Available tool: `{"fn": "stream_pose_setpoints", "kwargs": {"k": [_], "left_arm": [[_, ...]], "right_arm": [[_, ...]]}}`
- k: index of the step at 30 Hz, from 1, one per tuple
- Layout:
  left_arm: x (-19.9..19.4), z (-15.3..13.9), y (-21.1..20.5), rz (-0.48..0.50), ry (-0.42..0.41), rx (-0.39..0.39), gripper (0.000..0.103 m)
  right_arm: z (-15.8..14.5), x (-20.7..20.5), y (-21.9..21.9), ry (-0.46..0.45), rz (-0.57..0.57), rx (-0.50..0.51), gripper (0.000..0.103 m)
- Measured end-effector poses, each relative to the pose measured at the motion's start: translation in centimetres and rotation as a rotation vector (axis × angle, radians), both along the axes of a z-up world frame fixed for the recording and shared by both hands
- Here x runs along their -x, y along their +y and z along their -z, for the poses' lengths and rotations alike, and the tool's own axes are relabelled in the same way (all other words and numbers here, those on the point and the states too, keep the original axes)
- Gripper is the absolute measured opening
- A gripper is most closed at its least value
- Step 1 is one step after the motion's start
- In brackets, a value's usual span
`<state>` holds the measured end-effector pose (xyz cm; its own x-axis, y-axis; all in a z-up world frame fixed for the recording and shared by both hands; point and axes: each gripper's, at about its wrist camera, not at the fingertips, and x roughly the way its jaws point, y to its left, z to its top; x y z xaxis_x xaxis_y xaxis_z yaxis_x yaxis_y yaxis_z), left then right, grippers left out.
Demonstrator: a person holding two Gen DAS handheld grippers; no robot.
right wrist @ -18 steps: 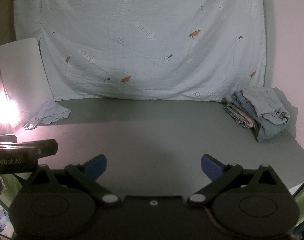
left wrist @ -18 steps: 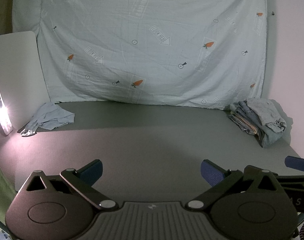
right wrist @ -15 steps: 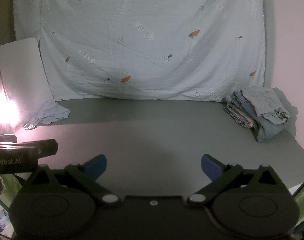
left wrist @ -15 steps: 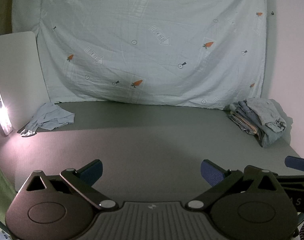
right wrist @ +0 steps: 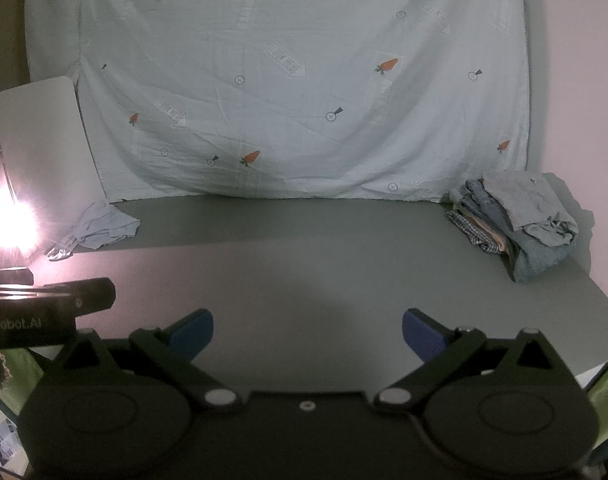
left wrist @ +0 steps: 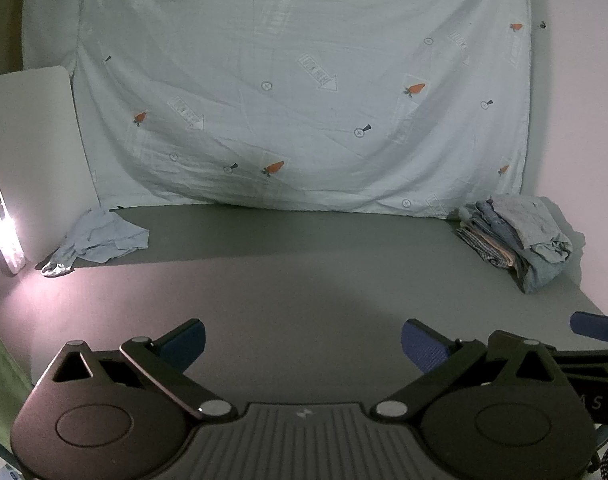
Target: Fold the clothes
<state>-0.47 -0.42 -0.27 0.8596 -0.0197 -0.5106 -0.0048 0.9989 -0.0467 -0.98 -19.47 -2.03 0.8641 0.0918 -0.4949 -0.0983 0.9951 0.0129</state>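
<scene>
A crumpled pale blue garment (left wrist: 100, 238) (right wrist: 98, 230) lies at the far left of the grey table (left wrist: 304, 280) (right wrist: 304, 264). At the far right sits a pile of clothes (left wrist: 515, 240) (right wrist: 517, 224), folded pieces below and a rumpled grey-blue one on top. My left gripper (left wrist: 302, 342) hovers over the table's near edge, open, with nothing between its blue pads. Beside it my right gripper (right wrist: 307, 334) is open and empty too. Both garments lie far ahead of the grippers.
A pale sheet with carrot prints (left wrist: 304, 92) (right wrist: 300, 80) hangs behind the table. A white board (left wrist: 32, 148) leans at the far left beside a bright lamp (right wrist: 6, 226). The other gripper's body (right wrist: 44, 304) shows at the left of the right wrist view.
</scene>
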Motion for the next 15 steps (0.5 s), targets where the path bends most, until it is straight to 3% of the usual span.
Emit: {"fn": "stream_pose_setpoints", "kwargs": {"k": [15], "left_arm": [[0.3,0.0,-0.1,-0.004,-0.004,-0.003,0.103]], "right_arm": [[0.1,-0.4,-1.3,0.003,-0.010,-0.009,0.102]]}}
